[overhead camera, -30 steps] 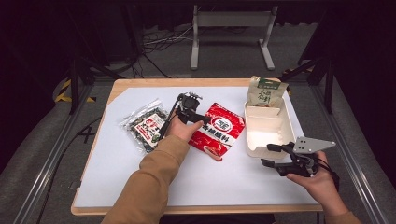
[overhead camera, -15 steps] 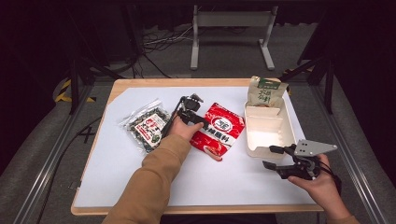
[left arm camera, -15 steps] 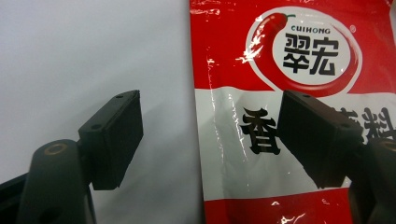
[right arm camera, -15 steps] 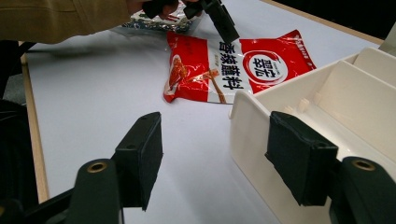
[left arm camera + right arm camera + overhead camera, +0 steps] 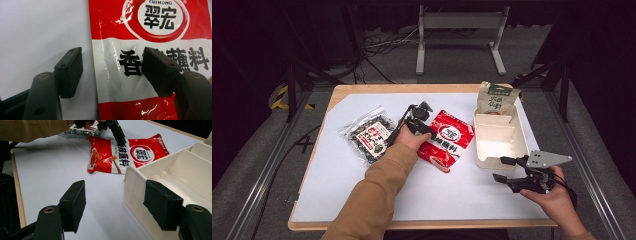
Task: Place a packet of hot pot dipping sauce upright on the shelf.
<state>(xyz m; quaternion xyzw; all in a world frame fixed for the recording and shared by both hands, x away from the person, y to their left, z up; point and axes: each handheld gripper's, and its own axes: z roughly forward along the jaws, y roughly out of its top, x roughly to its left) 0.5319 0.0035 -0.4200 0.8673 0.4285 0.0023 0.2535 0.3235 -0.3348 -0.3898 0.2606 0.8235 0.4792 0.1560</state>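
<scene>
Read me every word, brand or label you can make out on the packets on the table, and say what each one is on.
"CUIHONG": red packet, above the round logo.
"翠宏": red packet, inside the round logo.
"香…蘸料": red packet, white band; the right jaw of the left gripper covers the middle.
Green-and-tan packet: print too small to read.
Seaweed bag: label too blurred to read.

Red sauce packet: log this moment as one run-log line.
left gripper: open, jaws just closing, straddling red sauce packet edge | right gripper: open, opening, at white tray corner
</scene>
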